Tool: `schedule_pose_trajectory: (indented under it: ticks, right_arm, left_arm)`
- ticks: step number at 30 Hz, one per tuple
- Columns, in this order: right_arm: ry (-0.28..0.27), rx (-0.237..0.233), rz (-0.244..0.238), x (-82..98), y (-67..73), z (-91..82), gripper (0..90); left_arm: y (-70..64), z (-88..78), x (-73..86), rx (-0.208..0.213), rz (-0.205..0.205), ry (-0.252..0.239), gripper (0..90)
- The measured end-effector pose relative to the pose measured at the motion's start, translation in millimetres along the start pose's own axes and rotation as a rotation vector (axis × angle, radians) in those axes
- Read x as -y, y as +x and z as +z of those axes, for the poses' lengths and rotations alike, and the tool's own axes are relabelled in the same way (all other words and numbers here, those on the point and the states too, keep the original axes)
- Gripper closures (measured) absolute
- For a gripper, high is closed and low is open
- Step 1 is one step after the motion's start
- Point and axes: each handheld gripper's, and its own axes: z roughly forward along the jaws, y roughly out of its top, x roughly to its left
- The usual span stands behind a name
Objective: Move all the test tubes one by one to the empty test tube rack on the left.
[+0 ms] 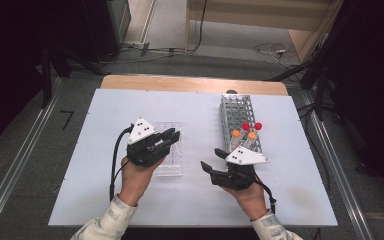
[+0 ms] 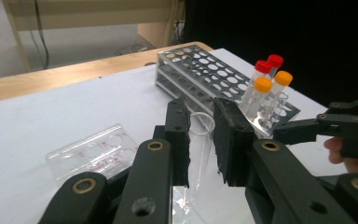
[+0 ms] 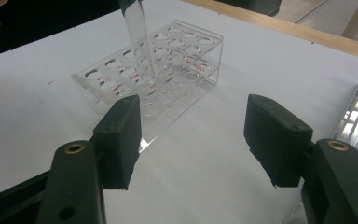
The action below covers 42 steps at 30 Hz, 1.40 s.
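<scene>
Left gripper [image 2: 200,140]: clamped on the clear tube [image 2: 199,154], held above the clear rack [image 1: 170,150].
Clear tube: transparent, uncapped, open rim up, slightly tilted between the pads.
Clear rack: see-through plastic, rows of round holes, left of the metal rack [image 1: 237,117].
Right gripper [image 3: 193,140]: jaws wide, nothing between them, near the clear rack.

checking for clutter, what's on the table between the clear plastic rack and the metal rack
Nothing lies there: the high view shows bare white table between the clear rack and the metal rack.
</scene>
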Motion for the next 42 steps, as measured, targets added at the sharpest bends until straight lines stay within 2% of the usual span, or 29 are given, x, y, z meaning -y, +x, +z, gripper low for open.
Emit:
schedule_pose_trajectory:
  ticks: [8,14,20,27,39,42]
  right_arm:
    - [0.001,0.021,0.010,0.9,-2.1,-1.0,27.4]
    - [0.006,0.023,0.010,1.8,-2.1,-0.5,27.1]
    - [-0.005,0.027,0.007,1.8,-1.9,-2.2,27.2]
    - [-0.008,0.034,0.005,2.7,-2.8,-4.5,27.3]
    - [0.001,0.037,0.007,4.4,-3.5,-4.4,27.2]
    - [0.003,0.039,0.008,4.9,-3.8,-3.9,27.2]
  left_arm:
    - [-1.7,-0.2,1.9,-0.021,0.036,0.026,77.1]
    - [-4.5,2.0,3.2,-0.052,0.068,0.036,77.1]
    - [-5.6,6.2,10.0,-0.057,0.082,0.067,76.7]
    - [-5.6,18.5,27.4,-0.067,0.094,0.137,76.6]
    - [-7.9,27.1,37.1,-0.065,0.102,0.171,75.3]
    - [-7.8,25.8,36.2,-0.062,0.095,0.161,68.7]
